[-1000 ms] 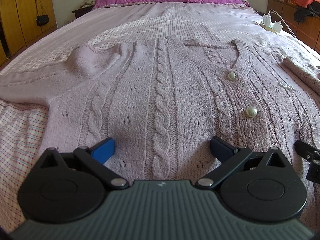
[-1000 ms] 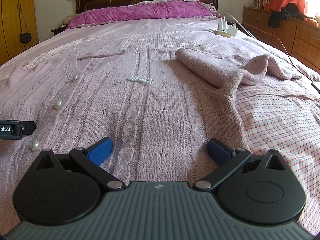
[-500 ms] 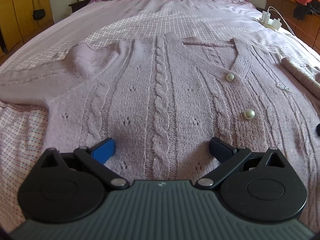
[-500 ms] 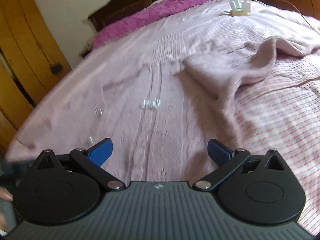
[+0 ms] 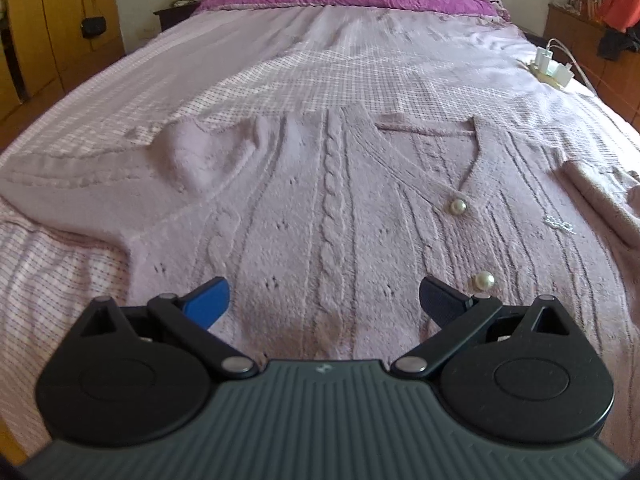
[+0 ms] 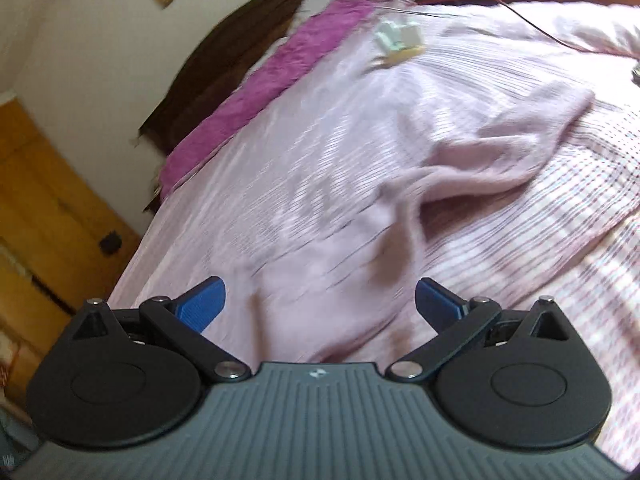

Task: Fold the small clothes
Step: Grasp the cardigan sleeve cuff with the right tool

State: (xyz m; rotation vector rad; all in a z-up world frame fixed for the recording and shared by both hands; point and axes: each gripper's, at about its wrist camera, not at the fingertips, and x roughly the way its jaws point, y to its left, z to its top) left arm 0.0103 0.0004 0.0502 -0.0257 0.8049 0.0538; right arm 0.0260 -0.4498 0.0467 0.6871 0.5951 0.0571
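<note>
Presently, I record as follows.
Garment: pale pink cable-knit cardigan (image 5: pixel 328 208) lies front-up and spread flat on the checked pink bedsheet (image 5: pixel 312 68), two round pearl buttons (image 5: pixel 458 207) down its right placket.
Left sleeve: stretched out leftward, bunched at the shoulder.
Right sleeve: folded in a heap (image 6: pixel 480 160); my right view is tilted and blurred.
Left gripper (image 5: pixel 324 300): released, jaws wide, low over the near hem.
Right gripper (image 6: pixel 318 300): released, empty, above the cloth.
Far right: white plug strip (image 5: pixel 550 65) on the sheet.
</note>
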